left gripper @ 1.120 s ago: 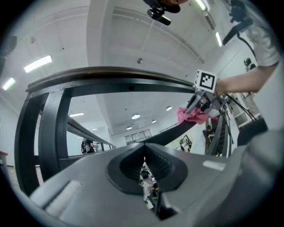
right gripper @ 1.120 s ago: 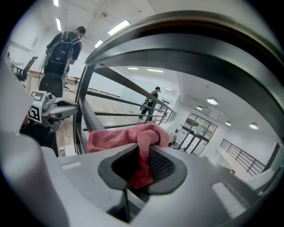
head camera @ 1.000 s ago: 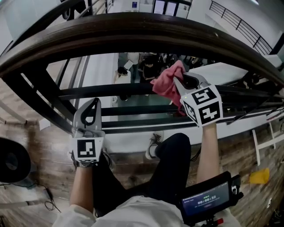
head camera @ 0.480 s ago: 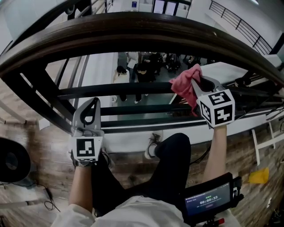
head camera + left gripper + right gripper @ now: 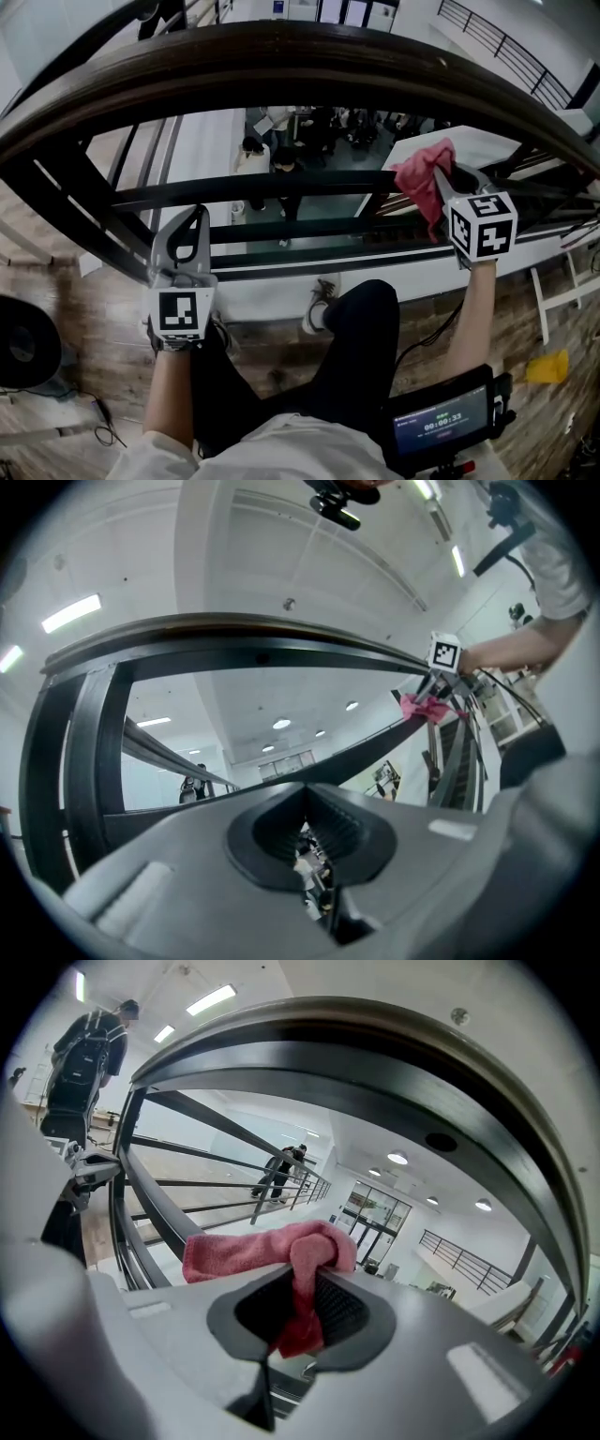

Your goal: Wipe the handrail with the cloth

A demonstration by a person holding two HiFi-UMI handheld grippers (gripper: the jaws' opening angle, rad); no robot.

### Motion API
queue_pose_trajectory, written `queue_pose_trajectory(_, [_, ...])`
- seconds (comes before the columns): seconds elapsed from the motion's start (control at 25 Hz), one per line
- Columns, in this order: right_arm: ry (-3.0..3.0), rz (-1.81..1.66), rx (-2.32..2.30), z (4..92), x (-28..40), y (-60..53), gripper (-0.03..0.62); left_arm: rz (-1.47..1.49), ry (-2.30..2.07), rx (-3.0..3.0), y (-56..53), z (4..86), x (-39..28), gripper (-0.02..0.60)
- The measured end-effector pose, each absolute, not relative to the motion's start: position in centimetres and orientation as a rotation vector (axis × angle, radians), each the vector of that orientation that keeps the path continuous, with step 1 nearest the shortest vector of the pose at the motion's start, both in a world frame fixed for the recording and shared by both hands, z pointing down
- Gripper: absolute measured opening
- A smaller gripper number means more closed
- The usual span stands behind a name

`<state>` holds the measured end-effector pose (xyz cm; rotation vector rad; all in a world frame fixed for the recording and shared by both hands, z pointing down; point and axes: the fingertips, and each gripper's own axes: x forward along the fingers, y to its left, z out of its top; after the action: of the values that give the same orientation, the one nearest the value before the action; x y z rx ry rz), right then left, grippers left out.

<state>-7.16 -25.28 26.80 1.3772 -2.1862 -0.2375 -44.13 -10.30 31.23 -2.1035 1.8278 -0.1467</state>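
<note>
Right gripper (image 5: 439, 176) fingers pinch the pink fuzzy cloth (image 5: 253, 1252) below the dark curved wooden handrail (image 5: 300, 66), clearest in its own view. Left gripper (image 5: 306, 808) fingers are pressed together, empty.

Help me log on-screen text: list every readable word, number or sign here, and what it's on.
"00:00:3_" on the small screen by the person's chest; last digit unclear.
Smaller line under it: too small to read.
Marker cubes: patterns only, no letters.
</note>
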Motion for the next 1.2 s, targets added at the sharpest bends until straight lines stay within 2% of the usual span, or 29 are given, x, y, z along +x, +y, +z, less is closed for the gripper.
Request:
queue_pose_trajectory(0.64, [-2.1, -0.147, 1.717, 26.5, 3.9, -28.8, 0.061, -0.203, 1.766, -2.12, -10.8, 31.9, -42.7, 0.006])
queue_pose_trajectory(1.2, [-2.184, 0.009, 1.935, 26.3, 9.2, -30.2, 0.063, -0.25, 1.757, -2.111, -10.7, 31.9, -42.6, 0.006])
